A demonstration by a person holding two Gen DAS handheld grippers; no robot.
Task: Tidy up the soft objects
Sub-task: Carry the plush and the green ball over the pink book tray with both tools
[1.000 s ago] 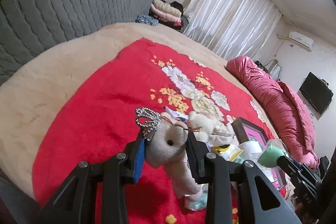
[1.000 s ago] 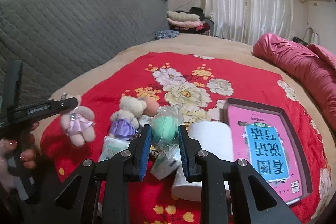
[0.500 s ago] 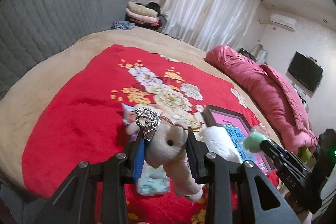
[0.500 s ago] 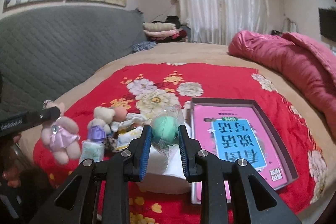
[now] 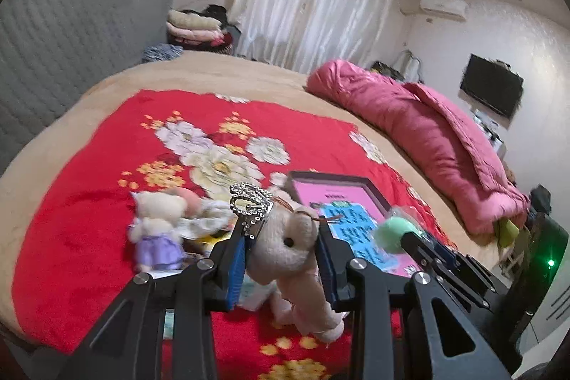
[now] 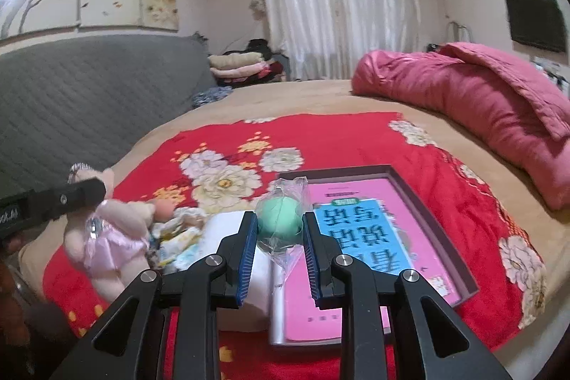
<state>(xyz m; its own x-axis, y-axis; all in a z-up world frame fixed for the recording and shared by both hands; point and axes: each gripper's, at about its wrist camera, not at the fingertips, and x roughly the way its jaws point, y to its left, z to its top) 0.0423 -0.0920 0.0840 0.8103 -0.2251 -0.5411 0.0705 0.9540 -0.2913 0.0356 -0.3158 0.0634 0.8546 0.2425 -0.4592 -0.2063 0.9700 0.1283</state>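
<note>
Grippers, two in all, each gripped one soft thing. In the left wrist view, the left gripper [image 5: 281,243] filled the lower centre, its jaws pressed on the head of a cream plush bear [image 5: 285,248] whose legs dangled toward the bottom of the frame; one beaded silver loop [image 5: 251,205] stood above the bear's head. At the right edge of that view the right gripper [image 5: 406,239] reached in with a green ball [image 5: 390,234] at its tip.

In the right wrist view, the right gripper [image 6: 279,230] sat at lower centre, its jaws narrow and clamped on the green ball [image 6: 279,218], which was wrapped in clear plastic. At middle left the left gripper [image 6: 83,193] held the same bear [image 6: 107,237], dressed in pink.

Beyond them one red floral blanket [image 6: 356,138] covered the bed. On it lay a second small bear in purple [image 5: 156,230], one white roll [image 6: 231,248] just behind the right jaws, and one dark tray holding a pink book [image 6: 367,227] at centre right. Farther back, at upper right, lay one rolled pink quilt [image 6: 481,95], and at upper centre one stack of folded clothes [image 6: 238,64] before white curtains [image 6: 338,6].
</note>
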